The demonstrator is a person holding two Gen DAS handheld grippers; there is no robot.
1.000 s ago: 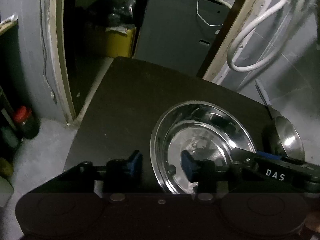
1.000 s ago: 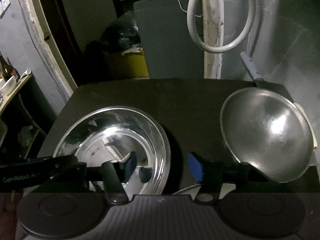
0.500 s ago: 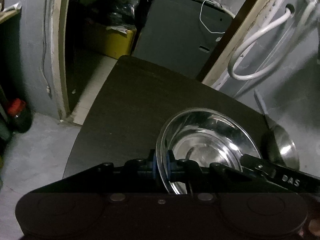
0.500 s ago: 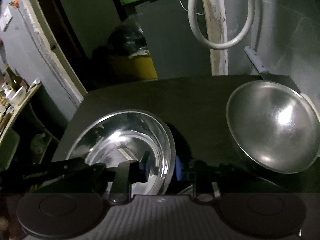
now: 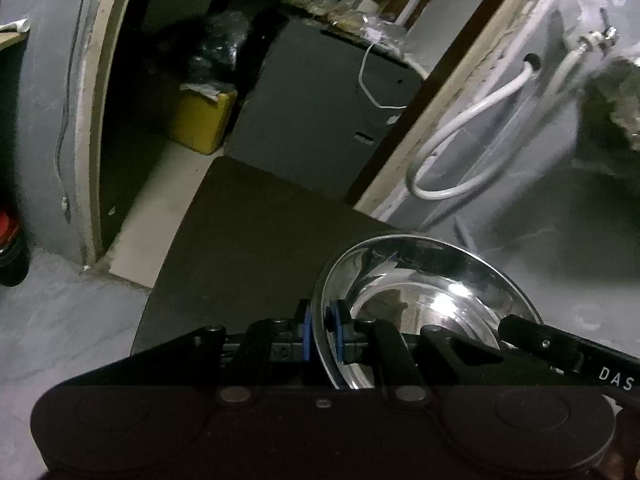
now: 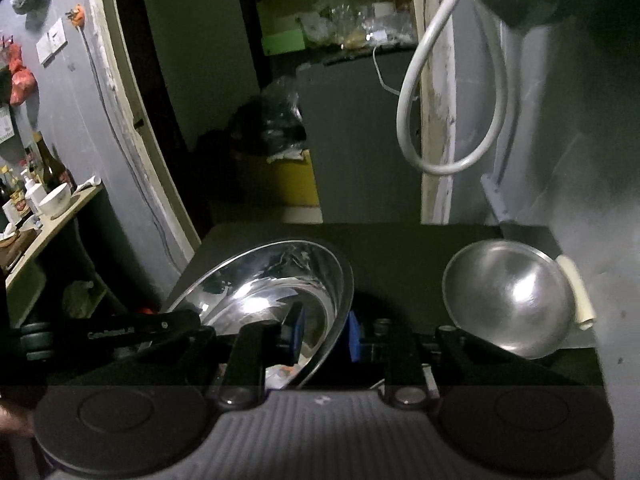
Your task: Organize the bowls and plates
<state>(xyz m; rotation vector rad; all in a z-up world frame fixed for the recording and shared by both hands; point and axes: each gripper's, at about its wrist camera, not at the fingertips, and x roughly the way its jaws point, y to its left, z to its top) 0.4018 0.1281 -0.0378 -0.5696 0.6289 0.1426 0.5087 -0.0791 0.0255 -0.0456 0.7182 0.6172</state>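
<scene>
A shiny steel plate (image 5: 424,292) with a deep rim is held off the dark table (image 5: 248,240), tilted up. My left gripper (image 5: 320,334) is shut on its left rim, blue pads on either side of the metal. In the right wrist view the same steel plate (image 6: 276,280) leans up to the right, and my right gripper (image 6: 325,334) is shut on its right rim. The other gripper's black arm (image 6: 116,330) crosses its left side. A second steel bowl (image 6: 508,300) rests on the table at the right.
The dark table (image 6: 400,248) stands against a grey wall with a white hose loop (image 6: 452,120). A doorway opens behind, with a yellow box (image 5: 200,120) and a dark cabinet (image 5: 320,112). At the left a shelf carries a white bowl (image 6: 54,200) and bottles.
Both grippers shut on opposite rims of the steel plate. The plate then rose off the table and tilted, and the table and the second bowl now look farther below.
</scene>
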